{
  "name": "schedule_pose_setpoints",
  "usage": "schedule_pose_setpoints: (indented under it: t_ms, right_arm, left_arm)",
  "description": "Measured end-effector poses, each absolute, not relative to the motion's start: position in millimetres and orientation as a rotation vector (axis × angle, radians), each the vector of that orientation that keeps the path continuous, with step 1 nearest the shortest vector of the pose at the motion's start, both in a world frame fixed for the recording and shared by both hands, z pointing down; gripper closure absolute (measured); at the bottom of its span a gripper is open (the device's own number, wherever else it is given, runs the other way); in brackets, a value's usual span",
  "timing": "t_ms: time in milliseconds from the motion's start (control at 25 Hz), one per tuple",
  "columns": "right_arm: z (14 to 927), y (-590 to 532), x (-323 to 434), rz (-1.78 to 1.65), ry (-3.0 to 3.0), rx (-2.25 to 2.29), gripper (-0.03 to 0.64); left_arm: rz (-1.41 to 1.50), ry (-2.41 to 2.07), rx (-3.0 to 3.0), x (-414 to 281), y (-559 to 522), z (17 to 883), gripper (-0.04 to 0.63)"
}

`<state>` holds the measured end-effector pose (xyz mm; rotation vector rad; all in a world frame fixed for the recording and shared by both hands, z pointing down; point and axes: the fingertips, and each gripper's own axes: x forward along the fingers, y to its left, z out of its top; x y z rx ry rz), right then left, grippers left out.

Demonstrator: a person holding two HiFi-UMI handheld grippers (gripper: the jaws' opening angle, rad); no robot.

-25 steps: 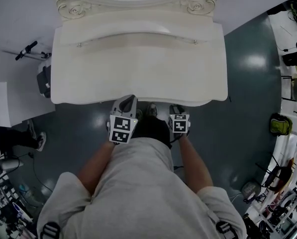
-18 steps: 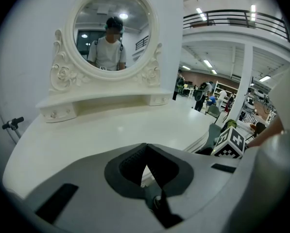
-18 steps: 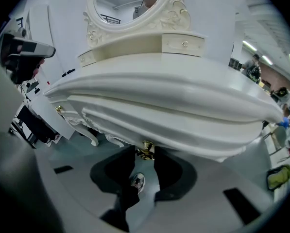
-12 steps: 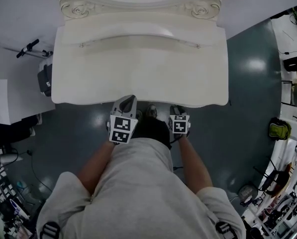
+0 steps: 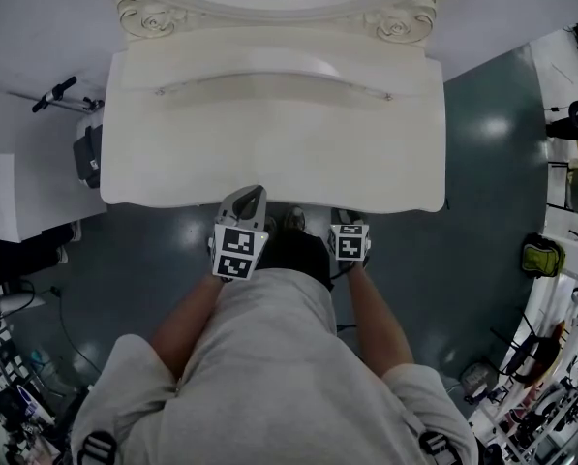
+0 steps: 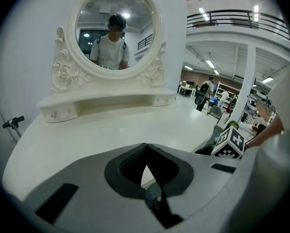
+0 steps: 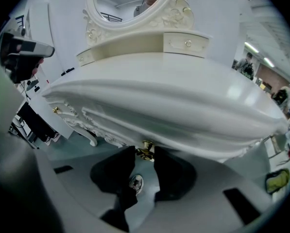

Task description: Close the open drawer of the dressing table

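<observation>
– Drawer (image 7: pixel 110 127) position?
– Under the table's (image 5: pixel 269 143) front lip, at 6 o'clock of the top. From the head view nothing juts past that lip, so I judge it in or nearly in. Whether it is flush, I can't tell.
– Right gripper (image 7: pixel 143 155)?
– Jaws wide, astride the brass knob (image 7: pixel 145 150), which stands at 12 o'clock between the tips. Pads flank it with no clear squeeze. Likely a straddle, so the knob can't slip sideways under a push.
– Left gripper (image 6: pixel 145 145)?
– Jaws together at the tips, nothing between. It sits higher, looking across the top toward the mirror (image 6: pixel 110 28) at 12 o'clock. Idle, and off the drawer's line.
– Why both at the near edge?
– Person stands square on: left at 7 o'clock of the top, right at 5, knob side doing the work.
</observation>
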<state>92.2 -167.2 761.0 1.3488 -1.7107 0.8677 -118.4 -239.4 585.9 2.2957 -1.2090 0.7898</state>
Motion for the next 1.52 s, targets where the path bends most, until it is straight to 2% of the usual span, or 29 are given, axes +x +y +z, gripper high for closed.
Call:
schedule_pose_setpoints:
  t_ms: [720, 1160, 1240, 1360, 1520]
  right_arm:
    - [758, -172, 91, 0.849, -1.698, 1.373, 0.469]
    - [718, -172, 87, 0.875, -1.717, 1.512, 0.47]
    - [706, -166, 81, 0.871, -1.738, 1.528, 0.498]
    - [682, -154, 75, 0.808, -1.773, 1.558, 0.581]
    - [647, -155, 55, 0.729, -1.859, 1.592, 0.598]
  left_arm:
    - [0.774, -1.195, 2.32, -116, -256, 580, 0.588]
    - [0.708, -1.142, 2.418, -98, -254, 556, 0.588]
    - [0.691, -1.125, 2.437, -92, -247, 551, 0.588]
    - [0.659, -1.082, 2.46, -80, -232, 546, 0.588]
    - [0.635, -1.037, 2.488, -73, -218, 543, 0.588]
